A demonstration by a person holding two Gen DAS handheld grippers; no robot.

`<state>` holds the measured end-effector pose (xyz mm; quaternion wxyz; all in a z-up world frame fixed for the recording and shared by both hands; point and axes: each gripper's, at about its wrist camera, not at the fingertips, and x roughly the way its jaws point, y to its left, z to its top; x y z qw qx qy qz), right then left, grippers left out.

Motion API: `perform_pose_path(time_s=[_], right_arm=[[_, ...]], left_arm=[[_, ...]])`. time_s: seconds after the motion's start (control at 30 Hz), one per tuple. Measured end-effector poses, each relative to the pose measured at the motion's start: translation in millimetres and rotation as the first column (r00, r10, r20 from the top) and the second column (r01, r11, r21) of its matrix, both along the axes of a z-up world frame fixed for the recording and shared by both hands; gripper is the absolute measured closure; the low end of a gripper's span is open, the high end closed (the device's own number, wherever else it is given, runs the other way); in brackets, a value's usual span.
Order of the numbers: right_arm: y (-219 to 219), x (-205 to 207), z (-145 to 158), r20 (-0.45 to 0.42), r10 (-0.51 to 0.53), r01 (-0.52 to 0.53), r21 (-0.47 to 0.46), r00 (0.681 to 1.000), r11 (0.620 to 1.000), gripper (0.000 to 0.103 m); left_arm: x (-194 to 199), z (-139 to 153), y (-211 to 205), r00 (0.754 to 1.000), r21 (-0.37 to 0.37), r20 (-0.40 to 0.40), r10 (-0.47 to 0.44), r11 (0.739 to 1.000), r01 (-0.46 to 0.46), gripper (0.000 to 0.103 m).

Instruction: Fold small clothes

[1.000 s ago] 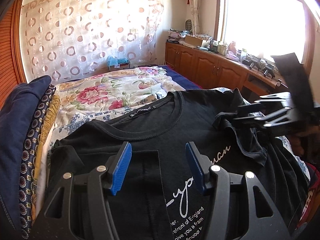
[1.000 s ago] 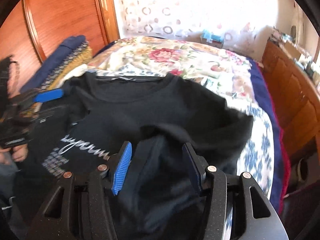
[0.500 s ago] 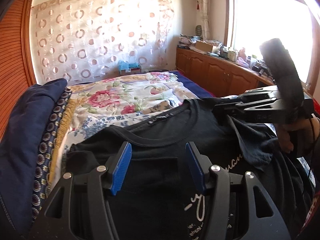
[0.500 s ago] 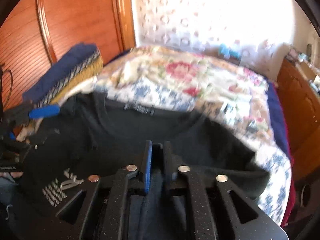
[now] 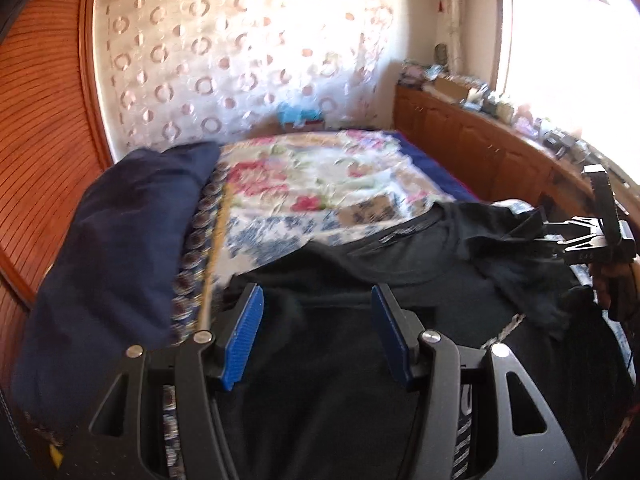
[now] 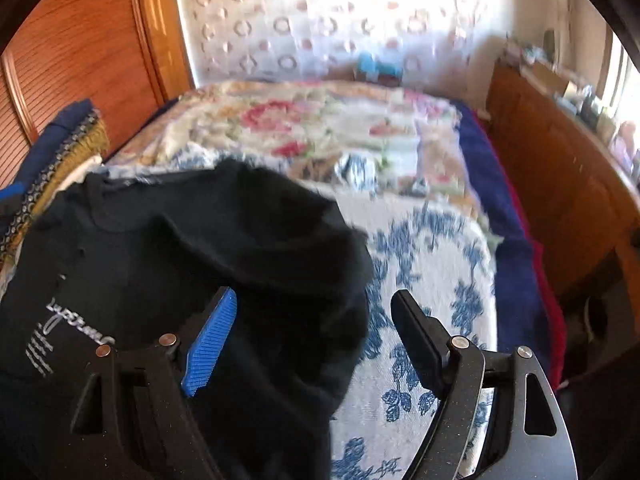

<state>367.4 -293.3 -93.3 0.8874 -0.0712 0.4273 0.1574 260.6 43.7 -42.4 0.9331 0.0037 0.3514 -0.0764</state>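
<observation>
A black T-shirt [image 5: 420, 256] with white print lies on the flowered bed. My left gripper [image 5: 316, 332] hovers over its left shoulder area, blue pads apart, nothing pinched between them. In the right wrist view the shirt [image 6: 240, 232] has its right sleeve folded inward. My right gripper [image 6: 316, 328] is over the shirt's right edge. Its jaws are opening; loose black cloth lies under the left pad and the pads do not press it. From the left wrist view the right gripper [image 5: 548, 236] shows side-on at the sleeve, held by a hand [image 5: 616, 284].
A stack of folded clothes [image 5: 120, 240] with a navy piece on top sits along the bed's left side, also in the right wrist view [image 6: 60, 136]. The floral bedspread [image 6: 420, 260] extends right of the shirt. Wooden cabinets [image 5: 480, 152] line the right wall. A wooden wardrobe [image 5: 40, 120] stands left.
My right gripper went from half open to shut on the sleeve, then opened wide and let it go. It shifted toward the shirt's right edge. My left gripper moved left toward the clothes stack.
</observation>
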Motion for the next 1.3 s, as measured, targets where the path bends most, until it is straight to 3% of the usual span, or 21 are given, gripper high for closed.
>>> perform_pose_path(time_s=[0.13,0.3,0.47,0.6,0.87,1.03,1.3], right_arm=[[6.5,10.5,-12.2,0.003,0.024,-0.023,-0.043,1.000,0.999,0.020],[3.7,10.5,-17.4,0.013,0.036,-0.035,-0.033,0.999,0.999,0.019],[1.5,8.5,-16.9,0.016,0.036,-0.035,-0.033,0.999,0.999,0.019],[1.9,8.2,-17.2,0.015,0.036,-0.035,-0.034,0.999,0.999,0.019],[2.1,8.0,-17.4,0.015,0.036,-0.035,-0.033,0.999,0.999,0.019],[1.9,8.0,-17.5,0.015,0.035,-0.035,-0.033,0.999,0.999,0.019],[1.8,7.6,-17.6,0.015,0.035,-0.035,-0.033,0.999,0.999,0.019]], left_arm=[[6.6,-8.5,7.1,0.997,0.023,-0.077,-0.009,1.000,0.011,0.047],[19.3,-21.6,1.8,0.987,0.083,-0.157,-0.017,0.996,0.030,0.051],[39.8,-36.3,-9.8,0.977,0.210,-0.213,0.017,0.977,0.028,0.051],[55.4,-48.7,-14.4,0.967,0.269,-0.250,0.042,0.963,0.028,0.051],[65.4,-57.1,-11.7,0.959,0.249,-0.278,0.056,0.968,0.016,0.051],[62.6,-52.9,-1.8,0.963,0.197,-0.266,0.047,0.980,0.007,0.095],[40.6,-1.7,15.1,0.992,0.166,-0.105,0.073,0.985,-0.055,0.101]])
